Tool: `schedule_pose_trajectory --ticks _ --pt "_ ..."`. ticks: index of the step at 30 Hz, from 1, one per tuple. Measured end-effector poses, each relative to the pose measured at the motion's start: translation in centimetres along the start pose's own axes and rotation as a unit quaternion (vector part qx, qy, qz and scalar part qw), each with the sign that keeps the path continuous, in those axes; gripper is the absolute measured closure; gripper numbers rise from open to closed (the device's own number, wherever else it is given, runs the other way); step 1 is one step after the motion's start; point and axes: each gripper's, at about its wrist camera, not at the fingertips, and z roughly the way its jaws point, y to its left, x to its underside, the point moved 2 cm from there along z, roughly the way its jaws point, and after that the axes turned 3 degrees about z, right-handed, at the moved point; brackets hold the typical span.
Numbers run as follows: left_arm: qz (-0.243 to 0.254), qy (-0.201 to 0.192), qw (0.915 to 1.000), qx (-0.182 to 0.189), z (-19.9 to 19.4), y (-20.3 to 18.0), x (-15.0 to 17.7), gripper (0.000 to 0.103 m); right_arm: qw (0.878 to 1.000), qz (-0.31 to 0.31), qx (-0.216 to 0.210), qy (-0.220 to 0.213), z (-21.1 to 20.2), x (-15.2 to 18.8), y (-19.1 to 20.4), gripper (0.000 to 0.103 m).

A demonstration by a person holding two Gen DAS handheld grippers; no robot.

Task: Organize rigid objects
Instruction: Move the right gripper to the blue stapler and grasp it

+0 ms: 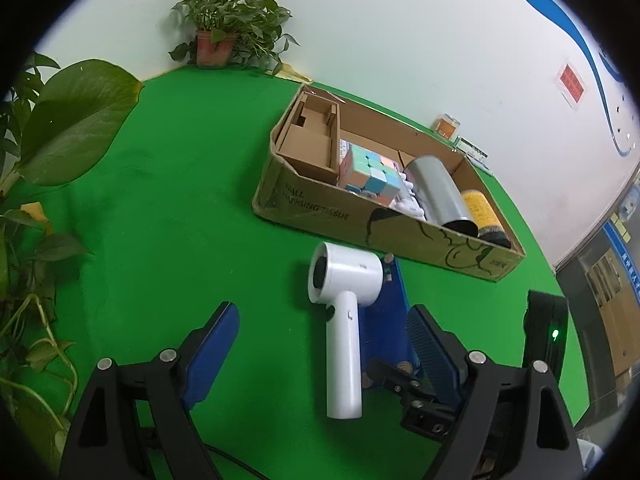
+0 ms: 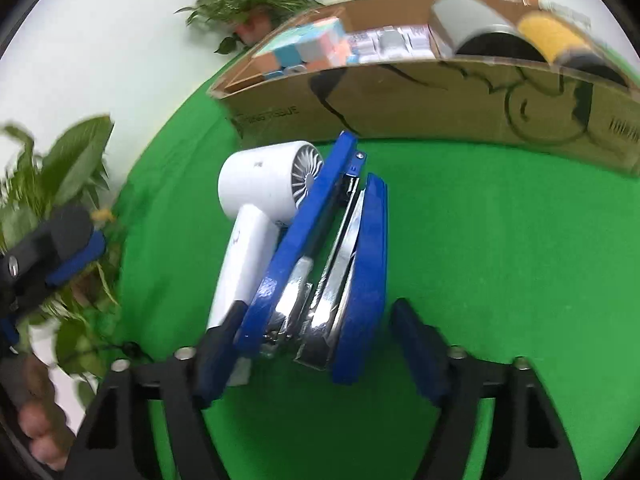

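Blue stapler (image 2: 320,264) lay between my right gripper (image 2: 320,344) fingers, jaws wide, not gripping. White hair dryer (image 1: 344,312) beside it, near cardboard box (image 1: 360,224). Left gripper (image 1: 320,344) wide open, empty.

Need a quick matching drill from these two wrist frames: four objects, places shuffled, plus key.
Things:
1. hair dryer
2. blue stapler
3. pastel cube
4. potted plant

Places:
A. inside the cardboard box
B. far corner of the green table, against the wall
C. on the green table in front of the box, between the open left tongs
D. on the green table between the open right tongs, beside the dryer

Pairs: 1-C, 2-D, 3-A, 4-B
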Motion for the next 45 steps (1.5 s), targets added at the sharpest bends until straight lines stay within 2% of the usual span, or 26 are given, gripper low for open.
schedule_pose_trajectory --ticks 3,7,8,9,12,15,17,19,20,21,22,23,24,25,26,27,29,30,32,34,38,39,42,43,45 --pt "0.005 0.008 0.9999 0.008 0.3 -0.9 0.5 0.017 1.0 -0.025 0.013 0.002 -0.4 0.8 0.4 0.049" --pt "0.013 0.021 0.9993 0.028 1.1 -2.9 0.7 0.017 0.999 -0.043 0.025 -0.008 -2.2 2.2 -1.0 0.055" --pt "0.017 0.024 0.9991 0.032 1.3 -3.4 0.8 0.017 0.998 -0.052 0.043 -0.016 -2.9 2.6 -1.6 0.057" --pt "0.023 0.028 0.9986 0.039 1.7 -4.1 0.9 0.017 0.994 -0.066 0.08 -0.03 -4.0 3.3 -2.4 0.057" --pt "0.039 0.045 0.9963 0.061 3.1 -6.4 1.2 0.017 0.988 -0.083 0.124 -0.043 -6.1 4.5 -4.5 0.057" --pt "0.051 0.064 0.9921 0.094 4.5 -9.0 1.6 0.017 0.968 -0.116 0.211 -0.066 -7.9 5.7 -6.3 0.057" --pt "0.061 0.074 0.989 0.112 5.2 -10.6 1.7 0.017 0.95 -0.139 0.268 -0.08 -8.9 6.1 -7.9 0.057" --pt "0.074 0.083 0.9866 0.12 5.8 -12.1 1.9 0.017 0.911 -0.194 0.351 -0.095 -9.0 7.0 -8.0 0.057" --pt "0.076 0.083 0.9865 0.12 6.0 -12.5 2.0 0.017 0.878 -0.241 0.401 -0.1 -8.5 7.7 -7.7 0.057" --pt "0.072 0.083 0.9874 0.115 6.3 -12.8 2.0 0.017 0.857 -0.27 0.426 -0.103 -8.2 8.3 -7.6 0.056" --pt "0.063 0.084 0.9884 0.11 6.6 -12.8 1.9 0.017 0.829 -0.312 0.452 -0.107 -7.5 9.3 -7.0 0.055" --pt "0.055 0.087 0.9885 0.111 6.8 -12.8 1.9 0.017 0.821 -0.325 0.456 -0.109 -7.3 9.6 -6.6 0.051" --pt "0.047 0.09 0.9881 0.115 6.9 -12.6 1.9 0.017 0.821 -0.337 0.447 -0.113 -7.3 10.2 -6.0 0.043" --pt "0.04 0.095 0.9875 0.119 7.1 -12.6 1.9 0.017 0.84 -0.337 0.409 -0.119 -7.8 10.7 -5.3 0.036" --pt "0.034 0.101 0.9866 0.123 7.3 -12.5 2.0 0.017 0.863 -0.323 0.369 -0.122 -8.4 10.7 -4.8 0.023" --pt "0.031 0.108 0.9858 0.125 7.5 -12.4 2.2 0.017 0.878 -0.309 0.342 -0.127 -9.0 10.8 -4.7 0.015" --pt "0.022 0.128 0.9828 0.131 8.1 -12.2 2.7 0.017 0.928 -0.245 0.233 -0.152 -11.7 10.5 -4.9 0.011" --pt "0.018 0.138 0.9809 0.136 8.3 -12.1 2.9 0.017 0.944 -0.212 0.195 -0.158 -12.7 10.1 -5.5 0.007" --pt "0.008 0.156 0.9762 0.15 8.8 -12.1 3.3 0.017 0.965 -0.15 0.148 -0.156 -13.6 9.1 -7.4 0.006" --pt "0.005 0.169 0.9732 0.156 9.2 -12.3 3.7 0.017 0.977 -0.101 0.134 -0.135 -13.3 8.4 -9.6 0.006" --pt "0.014 0.176 0.9741 0.141 9.9 -13.1 4.1 0.017 0.993 -0.036 0.091 -0.073 -11.0 7.5 -13.2 0.028" --pt "0.014 0.18 0.9733 0.142 10.0 -13.2 4.2 0.017 0.995 -0.028 0.078 -0.057 -10.4 7.8 -13.2 0.029" --pt "0.015 0.185 0.9717 0.146 10.3 -13.6 4.5 0.017 0.994 -0.054 0.076 -0.055 -9.7 8.5 -12.4 0.032" --pt "0.017 0.187 0.9711 0.147 10.5 -13.7 4.4 0.017 0.992 -0.065 0.091 -0.062 -9.8 9.1 -11.8 0.033" --pt "0.016 0.193 0.9691 0.152 10.6 -13.8 4.6 0.017 0.989 -0.072 0.114 -0.068 -9.7 9.5 -11.5 0.046"
